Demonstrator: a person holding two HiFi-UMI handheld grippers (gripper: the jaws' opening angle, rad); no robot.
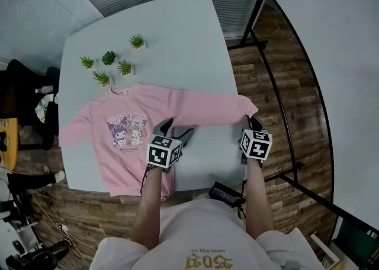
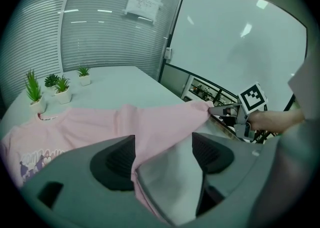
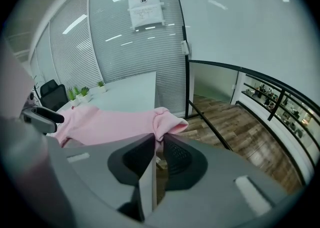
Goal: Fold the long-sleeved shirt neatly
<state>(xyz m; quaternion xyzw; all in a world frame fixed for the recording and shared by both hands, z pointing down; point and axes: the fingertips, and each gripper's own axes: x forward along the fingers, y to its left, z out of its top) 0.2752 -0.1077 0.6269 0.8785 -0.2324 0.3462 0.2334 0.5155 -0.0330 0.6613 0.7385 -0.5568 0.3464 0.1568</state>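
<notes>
left gripper point(image 1: 176, 131): jaws spread wide, pinching nothing; the pink fabric's edge runs through the gap between them without being pressed.
right gripper point(image 1: 253, 122): jaws pressed almost together, pinching the cuff point(image 3: 167, 119), which bunches just past its tips.
long-sleeved shirt point(image 1: 127, 129): pink, laid flat with the print up on the table point(image 1: 177, 38); the body lies ahead and to the left of the left gripper.
sleeve point(image 1: 210, 108): stretched from just ahead of the left gripper across to the right gripper at the table's edge.
potted plants point(image 1: 109, 64): beyond the collar, well ahead of both grippers.
</notes>
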